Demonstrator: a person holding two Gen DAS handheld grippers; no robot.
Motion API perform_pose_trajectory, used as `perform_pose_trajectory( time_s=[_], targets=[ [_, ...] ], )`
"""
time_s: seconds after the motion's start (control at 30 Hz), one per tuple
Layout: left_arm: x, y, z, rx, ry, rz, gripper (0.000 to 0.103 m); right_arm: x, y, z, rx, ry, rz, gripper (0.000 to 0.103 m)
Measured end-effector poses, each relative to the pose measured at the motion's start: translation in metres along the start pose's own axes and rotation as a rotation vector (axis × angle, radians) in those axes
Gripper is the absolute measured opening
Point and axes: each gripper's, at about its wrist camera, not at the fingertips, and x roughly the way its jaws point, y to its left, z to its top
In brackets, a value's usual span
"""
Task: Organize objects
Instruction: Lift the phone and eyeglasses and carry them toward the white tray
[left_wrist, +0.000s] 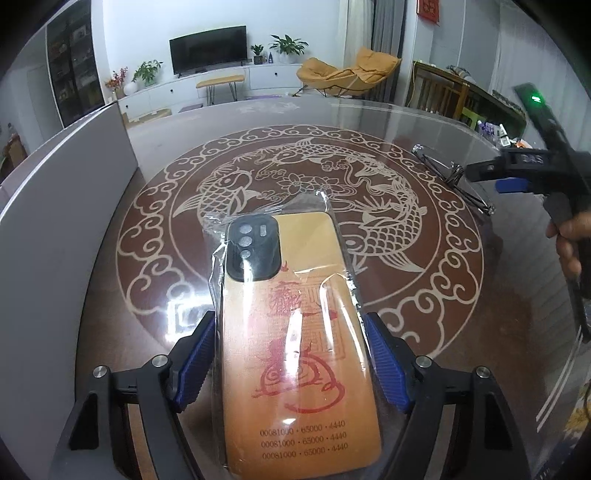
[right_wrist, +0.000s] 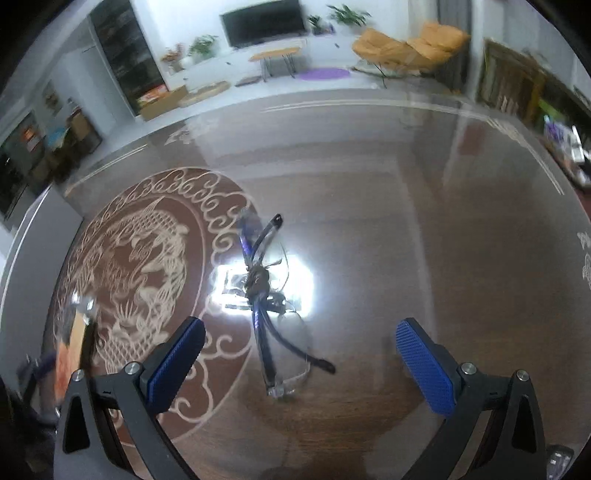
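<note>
The round glass-topped table (left_wrist: 461, 295) is taken up by a fish medallion. On it lies the bagged phone case (left_wrist: 295, 332), between the left gripper (left_wrist: 291, 354) pads, which are seen touching the wrap; it is judged light, stiff, slippery, best taken by its long edges. Folded glasses (right_wrist: 269, 306), fragile, lie below the parted right gripper (right_wrist: 299, 354).

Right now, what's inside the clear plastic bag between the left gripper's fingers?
The clear plastic bag holds an orange phone case with red artwork, printed numbers and a black camera surround. Whether a phone sits within the case is hidden; its underside is too.
</note>
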Motion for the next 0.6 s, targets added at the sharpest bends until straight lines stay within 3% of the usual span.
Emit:
perform_pose_trajectory(
  time_s=[0.07, 0.13, 0.17, 0.2, 0.23, 0.27, 0.43, 0.6],
  targets=[
    [-0.004, 0.001, -0.003, -0.006, -0.014, -0.003, 0.076, 0.014, 0.018, 0.007, -0.052, 0.08, -0.011, 0.103],
    [-0.009, 0.002, -0.005, -0.016, -0.022, -0.011, 0.076, 0.023, 0.037, 0.009, -0.114, 0.072, -0.049, 0.099],
    [-0.013, 0.003, -0.006, -0.019, -0.024, -0.016, 0.076, 0.025, 0.04, 0.009, -0.116, 0.06, -0.054, 0.083],
    [-0.018, 0.003, -0.007, -0.021, -0.027, -0.021, 0.076, 0.026, 0.044, 0.008, -0.113, 0.034, -0.073, 0.077],
    [-0.022, 0.003, -0.009, -0.023, -0.032, -0.024, 0.076, 0.026, 0.046, 0.007, -0.118, 0.018, -0.088, 0.057],
    [-0.026, 0.003, -0.01, -0.026, -0.038, -0.027, 0.076, 0.023, 0.05, 0.007, -0.13, 0.003, -0.11, 0.03],
    [-0.057, 0.004, -0.011, -0.057, -0.085, -0.065, 0.076, 0.003, 0.034, -0.005, -0.043, -0.01, -0.009, 0.026],
    [-0.099, 0.005, -0.007, -0.089, -0.151, -0.109, 0.076, -0.034, 0.012, -0.031, 0.111, -0.031, 0.21, 0.026]
  ],
)
